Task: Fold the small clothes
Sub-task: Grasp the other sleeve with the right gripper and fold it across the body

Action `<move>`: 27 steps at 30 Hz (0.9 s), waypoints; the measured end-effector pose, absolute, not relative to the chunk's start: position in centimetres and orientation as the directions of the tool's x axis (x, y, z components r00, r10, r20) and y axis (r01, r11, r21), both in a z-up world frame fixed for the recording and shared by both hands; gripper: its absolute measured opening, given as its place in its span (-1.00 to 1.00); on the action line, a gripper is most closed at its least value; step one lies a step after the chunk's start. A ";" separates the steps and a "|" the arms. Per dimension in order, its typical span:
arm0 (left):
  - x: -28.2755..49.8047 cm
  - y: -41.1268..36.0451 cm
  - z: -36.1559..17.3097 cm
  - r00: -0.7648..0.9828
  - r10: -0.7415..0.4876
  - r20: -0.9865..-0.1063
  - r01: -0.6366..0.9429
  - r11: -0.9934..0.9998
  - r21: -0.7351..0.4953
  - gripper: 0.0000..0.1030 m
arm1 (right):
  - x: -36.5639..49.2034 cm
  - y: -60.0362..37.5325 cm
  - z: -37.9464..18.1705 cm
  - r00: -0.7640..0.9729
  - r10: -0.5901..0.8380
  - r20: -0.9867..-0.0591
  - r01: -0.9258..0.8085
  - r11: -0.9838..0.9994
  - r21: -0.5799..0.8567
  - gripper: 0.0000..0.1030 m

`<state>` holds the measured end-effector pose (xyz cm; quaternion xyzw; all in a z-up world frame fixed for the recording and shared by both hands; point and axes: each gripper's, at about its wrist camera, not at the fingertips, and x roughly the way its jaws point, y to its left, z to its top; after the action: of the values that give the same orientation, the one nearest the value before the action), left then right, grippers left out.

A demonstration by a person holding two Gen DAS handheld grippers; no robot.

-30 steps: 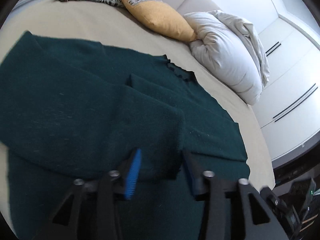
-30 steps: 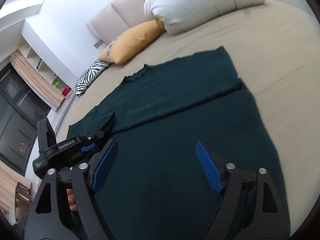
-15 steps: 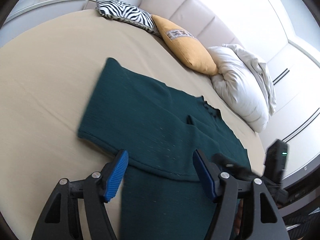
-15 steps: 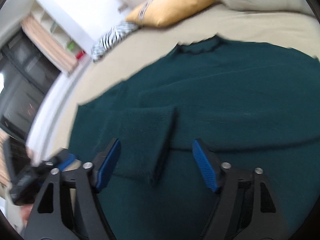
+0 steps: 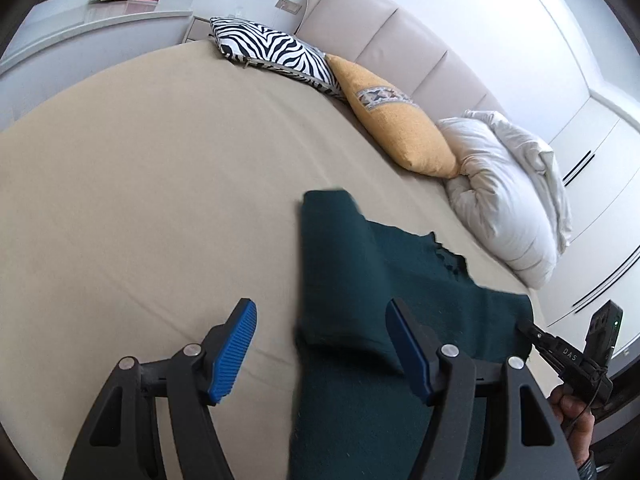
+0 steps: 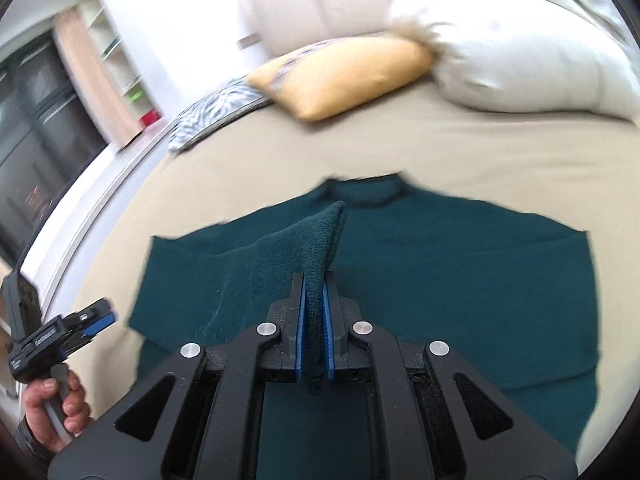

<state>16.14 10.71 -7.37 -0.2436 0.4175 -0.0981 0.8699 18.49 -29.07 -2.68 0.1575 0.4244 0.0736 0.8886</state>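
Two blue pads of the right hand-held gripper (image 6: 314,312) pinch a raised fold of the green sweater (image 6: 440,264) on the bed (image 5: 140,184); left hand-held gripper (image 5: 320,348) gapes wide, empty.

The left black two-finger gripper with blue ribbed pads (image 5: 322,354) is holding its fingers wide apart, with nothing pinched between them. From the other camera it is showing low at the left side (image 6: 94,320), and the person's bare left hand (image 6: 54,408) is wrapping around its handle. The right black two-finger gripper with blue pads (image 6: 314,320) is squeezing its fingers together on a fold of the dark green knitted sweater (image 6: 440,264). The right hand (image 5: 572,420) is gripping its handle.
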 end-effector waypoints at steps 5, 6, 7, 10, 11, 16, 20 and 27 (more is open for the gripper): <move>19.9 8.8 -8.0 0.589 -0.327 -0.739 -0.014 0.911 -0.413 0.38 | 19.6 -35.0 -8.8 0.533 0.233 -0.813 0.146 0.921 0.360 -0.88; 20.6 8.2 -8.2 0.578 -0.319 -0.752 -0.005 0.919 -0.394 0.38 | 19.3 -35.5 -9.7 0.527 0.249 -0.813 0.157 0.911 0.381 -0.88; 21.4 7.7 -8.5 0.567 -0.304 -0.765 -0.002 0.929 -0.370 0.38 | 19.2 -35.6 -10.1 0.531 0.252 -0.809 0.154 0.910 0.384 -0.87; 23.5 6.9 -9.2 0.555 -0.259 -0.790 -0.015 0.947 -0.321 0.32 | 19.1 -35.9 -10.8 0.542 0.260 -0.800 0.155 0.904 0.398 -0.87; 24.2 6.7 -9.5 0.552 -0.252 -0.795 -0.024 0.948 -0.318 0.17 | 19.2 -35.9 -10.8 0.542 0.263 -0.798 0.153 0.903 0.401 -0.87; 24.9 5.4 -10.7 0.527 -0.218 -0.821 -0.009 0.965 -0.262 -0.75 | 19.6 -35.7 -10.5 0.543 0.232 -0.807 0.116 0.931 0.345 -0.87; 24.0 6.6 -11.0 0.555 -0.230 -0.799 -0.035 0.953 -0.299 -0.82 | 19.9 -34.8 -8.6 0.581 0.193 -0.791 0.109 0.944 0.311 -0.88; 24.0 5.9 -11.8 0.575 -0.196 -0.795 -0.028 0.966 -0.258 -0.81 | 21.3 -35.9 -11.9 0.508 0.213 -0.835 0.175 0.923 0.342 -0.90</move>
<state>24.02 5.92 -11.80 -0.1219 0.4587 -0.0480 0.8789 21.27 -35.88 -11.94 0.1955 0.4961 0.0115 0.8459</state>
